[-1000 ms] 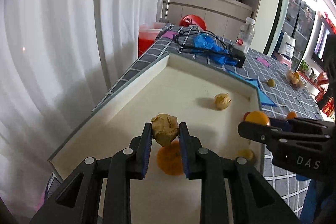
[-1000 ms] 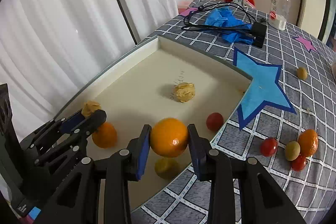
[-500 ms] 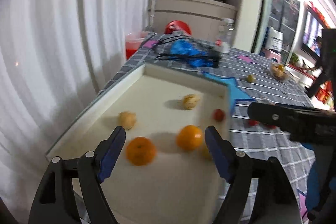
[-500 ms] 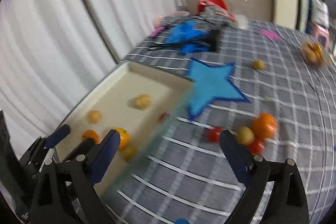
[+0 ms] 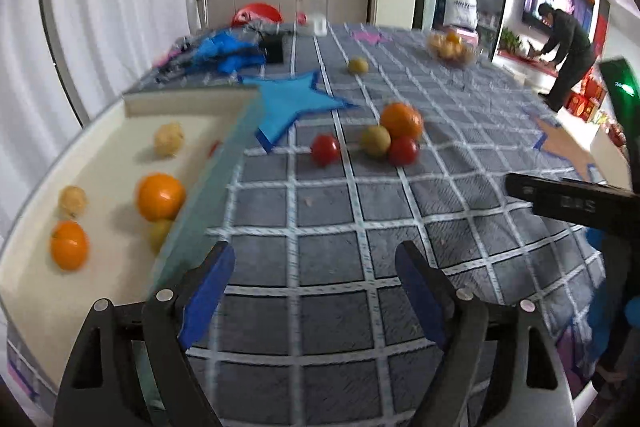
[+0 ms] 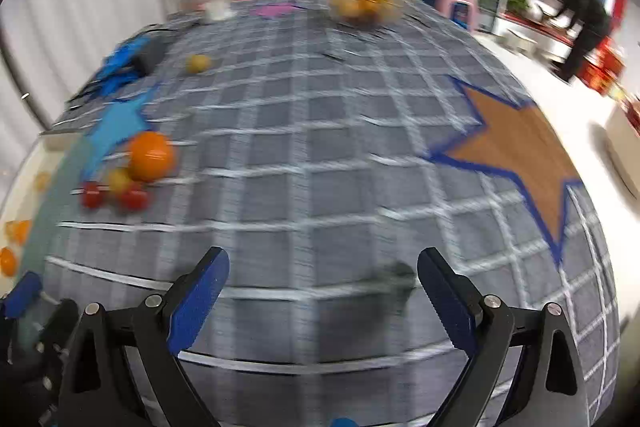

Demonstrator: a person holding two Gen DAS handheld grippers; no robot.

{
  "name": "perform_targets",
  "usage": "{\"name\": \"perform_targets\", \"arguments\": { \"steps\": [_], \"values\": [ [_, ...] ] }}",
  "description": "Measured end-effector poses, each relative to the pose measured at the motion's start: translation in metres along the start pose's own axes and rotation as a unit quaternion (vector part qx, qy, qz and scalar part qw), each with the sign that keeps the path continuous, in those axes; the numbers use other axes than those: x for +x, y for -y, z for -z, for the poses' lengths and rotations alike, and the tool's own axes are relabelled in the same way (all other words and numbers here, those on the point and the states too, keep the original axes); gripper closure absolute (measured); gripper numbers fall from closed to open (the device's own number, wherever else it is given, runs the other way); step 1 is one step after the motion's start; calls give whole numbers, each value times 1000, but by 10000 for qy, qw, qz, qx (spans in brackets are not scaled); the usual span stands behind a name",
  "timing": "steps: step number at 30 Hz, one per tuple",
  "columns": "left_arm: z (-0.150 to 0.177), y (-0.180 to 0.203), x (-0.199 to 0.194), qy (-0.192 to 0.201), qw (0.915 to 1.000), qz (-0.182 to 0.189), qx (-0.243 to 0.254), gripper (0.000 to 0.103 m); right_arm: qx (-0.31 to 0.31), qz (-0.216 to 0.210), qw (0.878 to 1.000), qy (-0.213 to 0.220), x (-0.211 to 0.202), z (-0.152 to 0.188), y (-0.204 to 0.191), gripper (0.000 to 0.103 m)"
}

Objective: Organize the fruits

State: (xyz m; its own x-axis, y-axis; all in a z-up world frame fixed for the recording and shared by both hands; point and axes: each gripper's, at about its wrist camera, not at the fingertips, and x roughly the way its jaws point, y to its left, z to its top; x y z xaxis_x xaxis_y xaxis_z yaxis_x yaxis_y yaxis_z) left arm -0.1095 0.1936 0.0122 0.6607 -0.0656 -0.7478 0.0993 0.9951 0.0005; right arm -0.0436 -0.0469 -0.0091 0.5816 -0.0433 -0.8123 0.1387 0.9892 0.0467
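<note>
A cream tray [image 5: 120, 291] at the left holds two oranges [image 5: 161, 197], two beige wrinkled fruits [image 5: 169, 139], a small green fruit and a red one. On the checked cloth lie an orange [image 5: 401, 120], a green fruit [image 5: 376, 141] and two red tomatoes [image 5: 325, 149]; they also show in the right wrist view [image 6: 151, 155]. A lone yellow-green fruit [image 5: 357, 65] lies farther back. My left gripper [image 5: 314, 283] is open and empty over the cloth beside the tray. My right gripper [image 6: 322, 291] is open and empty over the cloth.
A blue star mat [image 5: 294, 103] lies beside the tray and a brown star mat [image 6: 516, 143] at the right. A blue cloth with cables [image 5: 230, 53], a water bottle [image 5: 316, 7] and a bowl of fruit [image 5: 450, 47] stand at the back.
Both grippers let go of their fruit into the tray and opened. Both have swung right, away from the tray, out over the checked cloth.
</note>
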Motion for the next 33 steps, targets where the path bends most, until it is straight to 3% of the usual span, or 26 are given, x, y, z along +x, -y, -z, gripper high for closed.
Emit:
{"name": "perform_targets", "arguments": {
  "steps": [2,7,33],
  "values": [
    [2,1,8,-119,9999,-40,-26,18,71,200,9997,111,1,5,15,0],
    [1,1,12,-132,9998,-134,-10,15,174,112,9996,199,-2,7,21,0],
    [3,4,15,-199,9998,-68,57,6,70,257,9995,143,1,5,19,0]
  ]
}}
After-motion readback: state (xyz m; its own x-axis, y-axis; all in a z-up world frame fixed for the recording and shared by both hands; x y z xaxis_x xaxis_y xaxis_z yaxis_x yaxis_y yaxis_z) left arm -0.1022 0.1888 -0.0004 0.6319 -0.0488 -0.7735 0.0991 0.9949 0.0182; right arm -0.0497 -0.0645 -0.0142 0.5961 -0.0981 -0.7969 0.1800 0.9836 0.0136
